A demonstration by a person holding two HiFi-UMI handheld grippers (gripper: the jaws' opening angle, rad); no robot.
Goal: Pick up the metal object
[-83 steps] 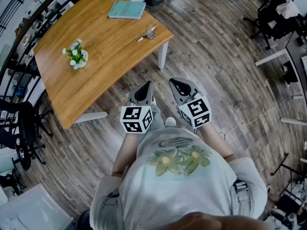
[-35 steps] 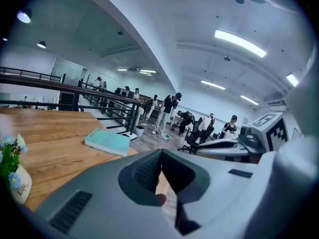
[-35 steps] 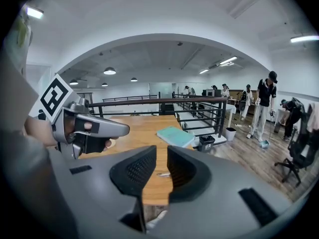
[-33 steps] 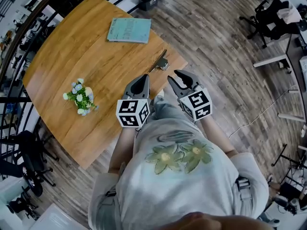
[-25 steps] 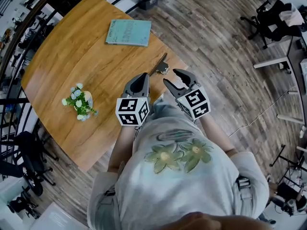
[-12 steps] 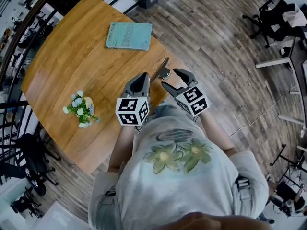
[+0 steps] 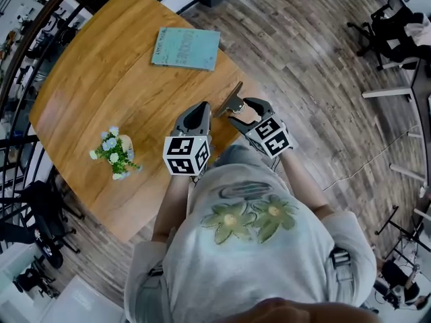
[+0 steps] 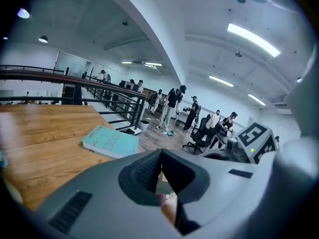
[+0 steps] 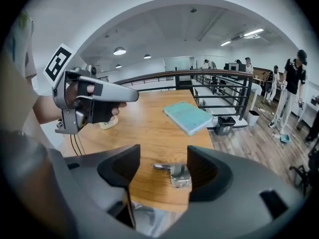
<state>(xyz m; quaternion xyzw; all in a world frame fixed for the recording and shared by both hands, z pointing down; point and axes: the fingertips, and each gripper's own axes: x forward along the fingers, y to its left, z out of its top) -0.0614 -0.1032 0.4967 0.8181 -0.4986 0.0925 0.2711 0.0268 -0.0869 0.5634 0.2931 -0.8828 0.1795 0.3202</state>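
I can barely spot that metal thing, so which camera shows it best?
The right gripper view: the metal object lies large on the table edge, between the right gripper's opening jaws, untouched. The head view shows it tiny; the left gripper view doesn't clearly show it.

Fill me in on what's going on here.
A person at a wooden table holds a gripper in each hand. The right gripper is at the table's near edge, jaws opening, lined up on the metal object. The object lies flat on the wood in the gap between the jaws, and the pads are not pressing on it. The left gripper is held alongside, shut and empty. A teal book and a small flower pot sit further back.
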